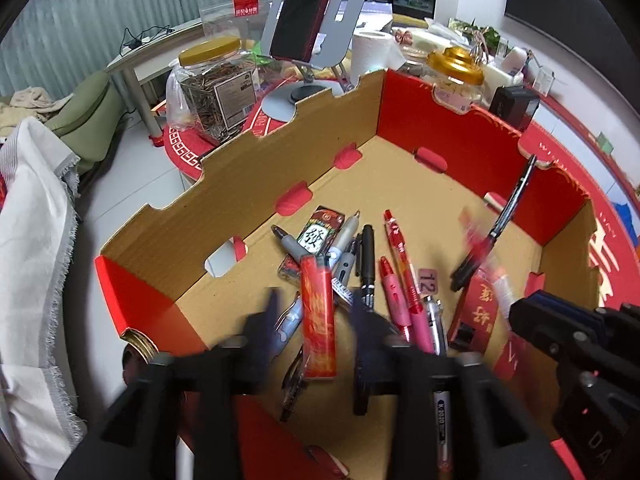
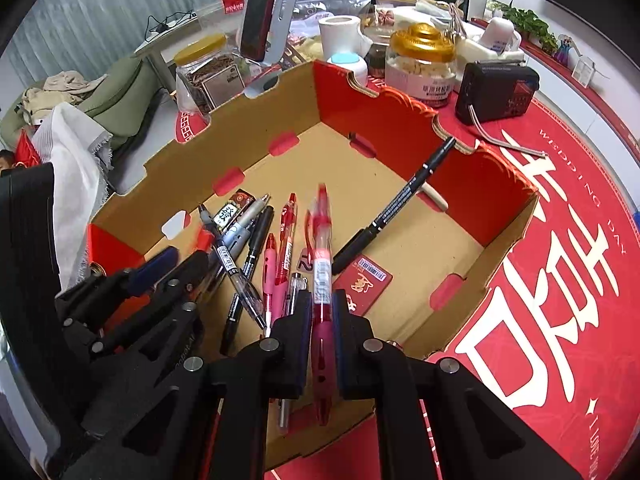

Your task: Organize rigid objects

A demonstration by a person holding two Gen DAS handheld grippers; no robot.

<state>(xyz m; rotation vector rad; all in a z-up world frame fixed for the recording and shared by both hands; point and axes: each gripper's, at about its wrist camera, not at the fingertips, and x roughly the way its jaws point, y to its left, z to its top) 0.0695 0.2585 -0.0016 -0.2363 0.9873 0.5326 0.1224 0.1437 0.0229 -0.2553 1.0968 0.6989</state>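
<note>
A red-and-brown cardboard box (image 1: 224, 184) (image 2: 400, 120) holds several pens, markers and small packs. My left gripper (image 1: 316, 316) is open above the box's near side, its blurred fingers on either side of a red lighter (image 1: 318, 320) that shows between them. My right gripper (image 2: 322, 308) is shut on a red pen (image 2: 322, 272), held over the box's near edge and pointing forward. In the left wrist view the right gripper (image 1: 516, 312) shows at the right with the pen blurred. A black marker (image 2: 396, 204) (image 1: 508, 208) leans on the box's right wall.
Behind the box stand a seed jar (image 1: 216, 84), a phone on a stand (image 1: 304, 12), a paper roll (image 1: 370, 54), a gold-lidded jar (image 2: 422, 64) and a black radio (image 2: 496, 92). The table has a red printed cloth (image 2: 560, 280). White cloth (image 1: 32, 240) hangs at left.
</note>
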